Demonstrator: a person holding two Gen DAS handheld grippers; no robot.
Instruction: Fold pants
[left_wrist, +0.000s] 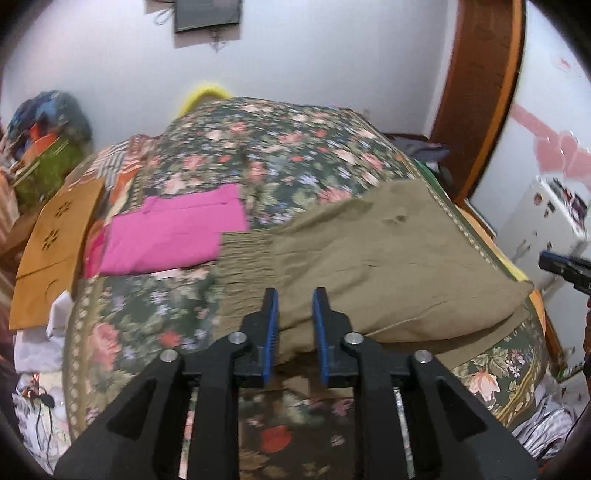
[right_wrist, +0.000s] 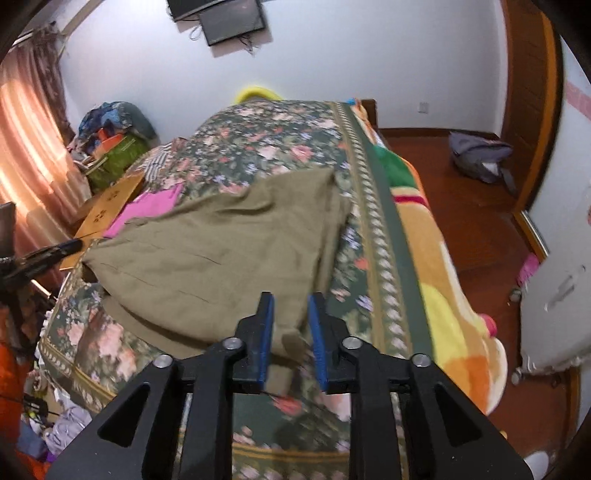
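Observation:
Olive-green pants (left_wrist: 369, 266) lie folded lengthwise on the floral bed, the elastic waistband (left_wrist: 243, 258) to the left. My left gripper (left_wrist: 295, 301) is open, its blue pads (left_wrist: 271, 321) either side of the pants' near edge close to the waist; I see no cloth pinched. In the right wrist view the pants (right_wrist: 221, 251) spread across the bed, and my right gripper (right_wrist: 291, 304) is open over their near corner (right_wrist: 291, 336). The right gripper's tip shows in the left wrist view (left_wrist: 565, 267), and the left gripper's tip in the right wrist view (right_wrist: 55, 251).
A folded pink garment (left_wrist: 173, 230) lies beyond the waistband. A brown cardboard sheet (left_wrist: 55, 243) sits at the bed's left edge. An orange and yellow blanket (right_wrist: 443, 258) hangs over the right side. A grey bag (right_wrist: 480, 158) lies on the wooden floor.

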